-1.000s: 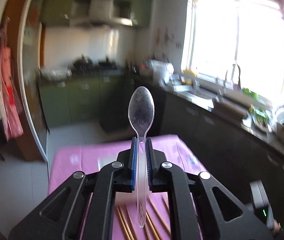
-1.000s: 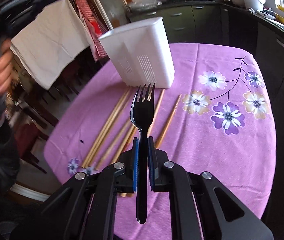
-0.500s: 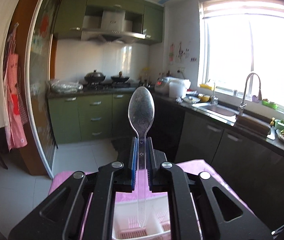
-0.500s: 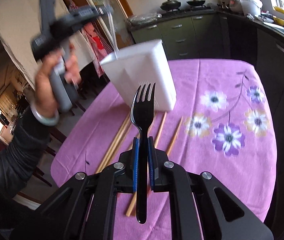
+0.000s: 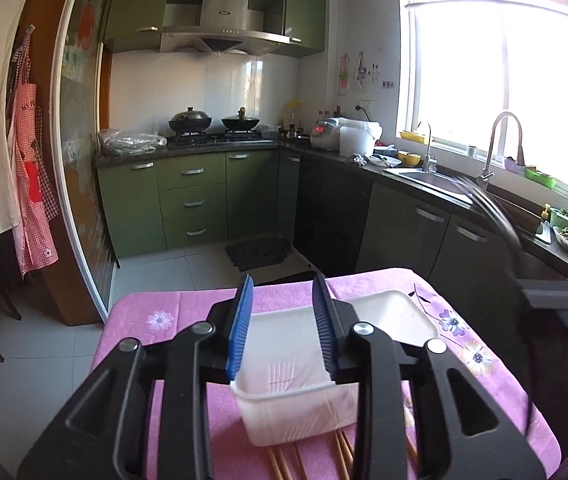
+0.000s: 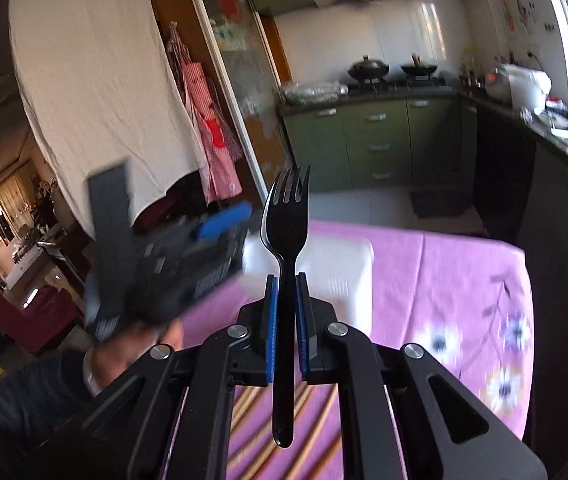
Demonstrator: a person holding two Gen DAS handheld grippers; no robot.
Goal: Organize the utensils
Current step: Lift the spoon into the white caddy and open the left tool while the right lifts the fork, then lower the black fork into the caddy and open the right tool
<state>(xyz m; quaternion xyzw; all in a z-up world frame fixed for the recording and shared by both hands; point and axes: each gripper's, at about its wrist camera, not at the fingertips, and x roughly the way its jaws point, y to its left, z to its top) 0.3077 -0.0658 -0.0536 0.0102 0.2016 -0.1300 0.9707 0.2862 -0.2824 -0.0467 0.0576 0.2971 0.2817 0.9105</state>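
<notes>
My left gripper (image 5: 283, 282) hovers just above the white utensil holder (image 5: 296, 408) on the purple floral tablecloth (image 5: 164, 316). Its jaws are opening and nothing is between the blue pads; I cannot make out the clear spoon. My right gripper (image 6: 285, 280) is shut on a black plastic fork (image 6: 286, 216), tines up, raised in front of the holder (image 6: 340, 276). The right wrist view shows the left gripper (image 6: 236, 240) blurred over the holder's left side, held by a hand. In the left wrist view the fork (image 5: 496, 216) is a blur at the right.
Several wooden chopsticks (image 5: 284, 464) lie on the cloth in front of the holder, also under my right gripper as chopsticks (image 6: 252, 404). Green kitchen cabinets (image 5: 192, 200), a stove and a sink counter (image 5: 424, 176) stand beyond the table. A white cloth (image 6: 96, 80) hangs at the left.
The clear spoon has left my left gripper, whose jaws have parted, and that gripper has sunk towards the holder. My right gripper has risen with the fork and come closer to the holder.
</notes>
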